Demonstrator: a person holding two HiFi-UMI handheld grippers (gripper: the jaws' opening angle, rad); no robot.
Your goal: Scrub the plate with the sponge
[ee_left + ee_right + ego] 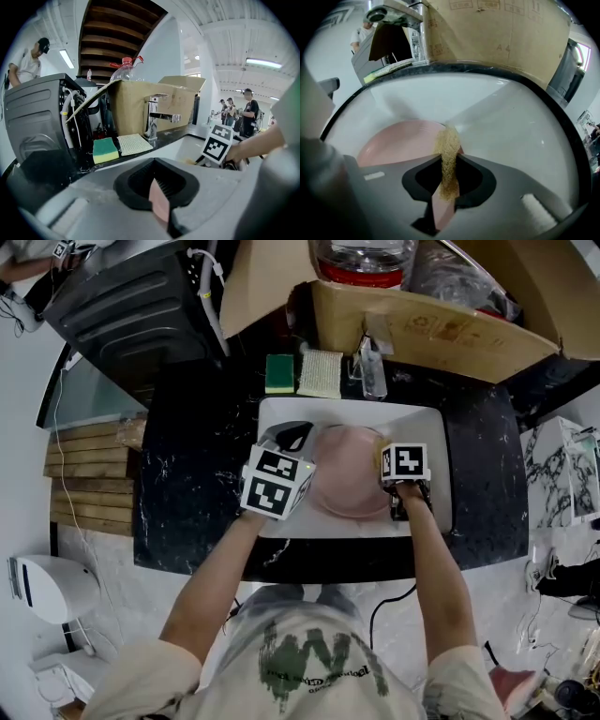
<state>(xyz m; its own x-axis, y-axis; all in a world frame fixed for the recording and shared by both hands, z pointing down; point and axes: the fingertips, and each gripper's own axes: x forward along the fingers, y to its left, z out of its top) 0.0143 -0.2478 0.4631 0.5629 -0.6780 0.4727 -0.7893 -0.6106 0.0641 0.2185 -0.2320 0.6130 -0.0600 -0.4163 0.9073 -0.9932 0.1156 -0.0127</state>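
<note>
A pink plate lies in the white sink. My left gripper is at the plate's left rim and shut on it; in the left gripper view a thin pink edge of the plate stands between the jaws of this gripper. My right gripper is at the plate's right rim. Its own view shows the right gripper shut on a tan mesh sponge, pinched against the rim of the plate.
A green-and-yellow sponge and a pale mesh cloth lie on the black counter behind the sink, beside the faucet. A cardboard box stands behind them and a dark machine at back left. People stand far off.
</note>
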